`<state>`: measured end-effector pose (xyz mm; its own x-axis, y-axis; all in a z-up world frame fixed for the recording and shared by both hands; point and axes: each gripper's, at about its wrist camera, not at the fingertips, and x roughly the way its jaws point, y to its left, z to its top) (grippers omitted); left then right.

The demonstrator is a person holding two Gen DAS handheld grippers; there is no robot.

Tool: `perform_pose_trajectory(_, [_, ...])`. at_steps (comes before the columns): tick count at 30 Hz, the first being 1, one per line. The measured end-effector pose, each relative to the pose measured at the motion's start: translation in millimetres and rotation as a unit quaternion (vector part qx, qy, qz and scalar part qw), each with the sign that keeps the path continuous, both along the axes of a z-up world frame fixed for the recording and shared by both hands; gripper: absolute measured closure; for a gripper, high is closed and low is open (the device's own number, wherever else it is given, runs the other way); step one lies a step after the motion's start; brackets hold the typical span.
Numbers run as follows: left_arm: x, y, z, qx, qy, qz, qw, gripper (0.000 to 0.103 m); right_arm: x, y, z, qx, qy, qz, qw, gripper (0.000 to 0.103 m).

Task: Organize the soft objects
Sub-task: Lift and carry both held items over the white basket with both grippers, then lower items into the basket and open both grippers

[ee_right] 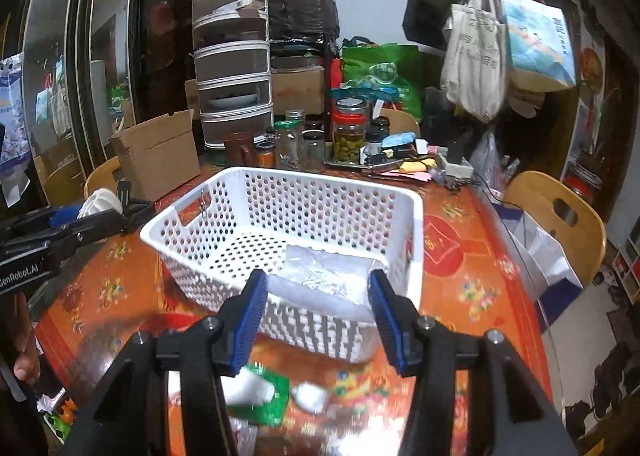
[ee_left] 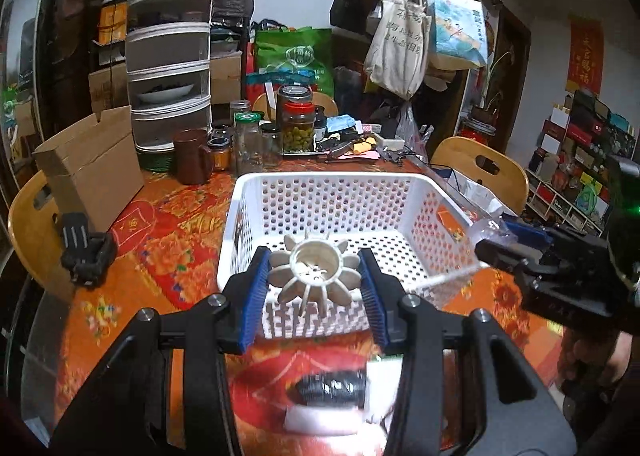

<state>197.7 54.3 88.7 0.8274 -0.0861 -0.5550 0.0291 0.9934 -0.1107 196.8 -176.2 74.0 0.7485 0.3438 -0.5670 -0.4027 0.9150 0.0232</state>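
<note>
A cream, finned ring-shaped soft object (ee_left: pixel 316 268) sits between the blue pads of my left gripper (ee_left: pixel 314 256), which is shut on it above the near wall of the white perforated basket (ee_left: pixel 320 178). In the right wrist view my right gripper (ee_right: pixel 318 278) is shut on a clear, crinkled plastic bag (ee_right: pixel 320 280) over the basket's (ee_right: pixel 416 240) near side. Each gripper shows in the other's view: the right one (ee_left: pixel 486 244) with clear plastic at its tip, the left one (ee_right: pixel 116 212) with the cream object (ee_right: pixel 100 200).
The basket stands on a red and gold patterned tablecloth. Jars (ee_left: pixel 296 124), a brown mug (ee_left: pixel 192 156) and a cardboard box (ee_left: pixel 92 164) stand behind it. A black item (ee_left: pixel 332 384), a green packet (ee_right: pixel 264 396) and a white wad (ee_right: pixel 310 396) lie on the near table. Wooden chairs (ee_right: pixel 560 216) flank it.
</note>
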Motion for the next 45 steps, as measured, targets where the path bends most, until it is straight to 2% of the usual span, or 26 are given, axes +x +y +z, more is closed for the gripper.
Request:
perform_pose_trajectory(5, [56.7,-0.3,3.7,-0.002,0.042,0.007,0.9991,0.062,44.0,12.6,3.5,-0.003,0.024,0.000,1.000,0.051])
perform_pose_trajectory(10, [119.1,-6.0,-13.3,0.006,0.103,0.008,0.9946,0.062,91.1,27.0,-5.4,-0.029,0.064,-0.010,0.998,0.051])
perform_pose_trajectory(13, [146.7,-10.5,-30.1,0.014,0.146,0.008,0.9892,0.062,114.8,30.3,-16.1,-0.041,0.094,-0.016,0.995,0.051])
perform_pose_trajectory(15, [166.1,-14.2,-44.5,0.027,0.183,0.007,0.9826,0.062,130.3,28.6,-24.6,-0.032,0.130,-0.014,0.991,0.051])
perform_pose_trajectory(17, [177.9,-15.7,-58.8,0.029,0.212,0.007,0.9768,0.062,142.3,31.2,-34.8,-0.048,0.160,-0.017,0.986,0.051])
perform_pose_trajectory(21, [195.8,-19.0,-77.7,0.036,0.237,0.013,0.9707,0.062,155.4,42.3,-55.6,-0.094,0.191,-0.015,0.977,0.051])
perform_pose_trajectory(29, [207.9,-15.5,-101.5,0.030,0.256,0.012,0.9660,0.062,162.8,63.1,-74.4,-0.127,0.211,-0.004,0.969,0.051])
perform_pose_trajectory(36, [205.8,-11.3,-104.7,0.028,0.254,0.014,0.9666,0.061,164.6,63.6,-79.7,-0.125,0.211,-0.006,0.969,0.051])
perform_pose_trajectory(39, [203.9,-10.7,-103.4,0.025,0.249,0.012,0.9682,0.054,164.3,64.3,-79.3,-0.120,0.212,-0.001,0.970,0.047])
perform_pose_trajectory(42, [201.7,-12.0,-100.9,0.021,0.242,0.008,0.9699,0.051,162.4,64.6,-79.1,-0.120,0.211,0.001,0.970,0.039])
perform_pose_trajectory(45, [197.0,-13.9,-95.0,0.017,0.233,0.006,0.9722,0.048,160.0,62.8,-76.3,-0.110,0.210,0.006,0.972,0.036])
